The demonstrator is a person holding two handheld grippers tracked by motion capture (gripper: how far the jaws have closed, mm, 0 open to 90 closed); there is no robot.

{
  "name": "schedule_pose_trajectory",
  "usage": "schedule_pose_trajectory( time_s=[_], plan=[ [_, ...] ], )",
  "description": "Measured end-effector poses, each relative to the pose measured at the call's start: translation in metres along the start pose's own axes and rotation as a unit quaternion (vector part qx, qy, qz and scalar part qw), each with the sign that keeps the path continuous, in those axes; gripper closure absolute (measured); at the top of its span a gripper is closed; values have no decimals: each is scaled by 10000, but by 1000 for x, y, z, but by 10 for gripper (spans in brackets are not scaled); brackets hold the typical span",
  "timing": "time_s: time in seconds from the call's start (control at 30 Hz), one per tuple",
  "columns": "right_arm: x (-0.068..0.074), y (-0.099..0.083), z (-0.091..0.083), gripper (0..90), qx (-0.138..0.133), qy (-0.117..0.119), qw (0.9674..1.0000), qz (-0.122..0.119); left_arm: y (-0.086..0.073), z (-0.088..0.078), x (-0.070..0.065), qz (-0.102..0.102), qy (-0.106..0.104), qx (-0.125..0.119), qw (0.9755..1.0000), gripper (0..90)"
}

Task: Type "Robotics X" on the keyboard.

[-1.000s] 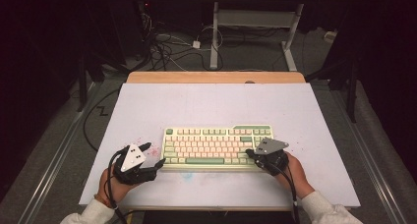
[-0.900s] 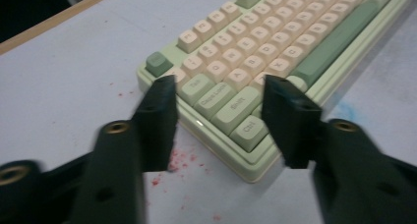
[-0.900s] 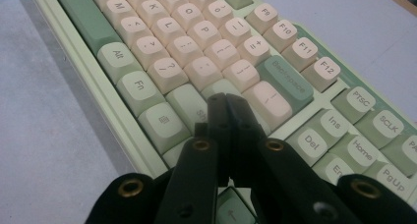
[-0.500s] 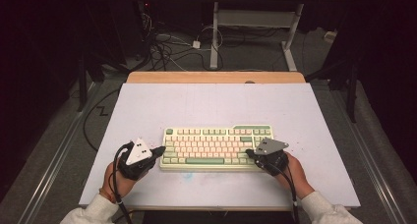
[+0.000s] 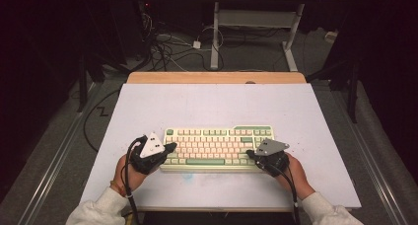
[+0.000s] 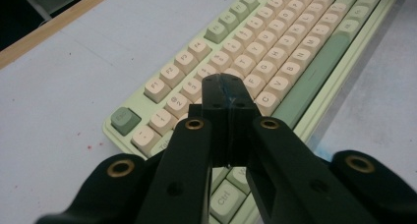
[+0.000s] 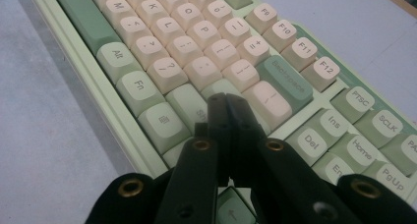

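Note:
A pale green keyboard point(image 5: 217, 146) with cream and green keys lies across the near middle of the white table top point(image 5: 212, 106). My left gripper point(image 5: 172, 147) points right at the keyboard's left end. In the left gripper view its jaws are shut point(image 6: 227, 86) with nothing between them, hovering over the lower-left letter keys of the keyboard point(image 6: 275, 47). My right gripper point(image 5: 250, 155) points left at the keyboard's right part. Seen in the right gripper view it is shut and empty point(image 7: 227, 103), its tips by the shift and enter keys of the keyboard point(image 7: 187, 37).
A wooden strip point(image 5: 217, 77) borders the table's far edge. Beyond it, cables point(image 5: 167, 42) lie on the dark floor beside a white desk frame point(image 5: 256, 22). Bare white surface stretches behind and to both sides of the keyboard.
My left gripper has moved right, from beside the keyboard to over its left end, and its jaws have come together. The right gripper has stayed put.

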State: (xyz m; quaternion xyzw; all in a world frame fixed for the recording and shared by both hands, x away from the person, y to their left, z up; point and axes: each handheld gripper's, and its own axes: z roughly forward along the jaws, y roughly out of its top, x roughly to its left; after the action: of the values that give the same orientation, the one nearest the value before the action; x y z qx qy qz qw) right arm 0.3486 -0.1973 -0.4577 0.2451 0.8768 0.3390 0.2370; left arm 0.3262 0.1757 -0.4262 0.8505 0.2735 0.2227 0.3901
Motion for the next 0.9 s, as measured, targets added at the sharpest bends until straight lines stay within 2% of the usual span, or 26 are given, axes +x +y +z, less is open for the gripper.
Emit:
schedule_pose_trajectory(
  time_s=[0.4,0.9],
  plan=[
    [0,0,0,900,-2,-4,10000,6,13,21,-2,94,-283,154,9994,876],
    [1,0,0,900,-2,-26,10000,-9,27,55,-5,222,-378,414,9982,875]
  ],
)
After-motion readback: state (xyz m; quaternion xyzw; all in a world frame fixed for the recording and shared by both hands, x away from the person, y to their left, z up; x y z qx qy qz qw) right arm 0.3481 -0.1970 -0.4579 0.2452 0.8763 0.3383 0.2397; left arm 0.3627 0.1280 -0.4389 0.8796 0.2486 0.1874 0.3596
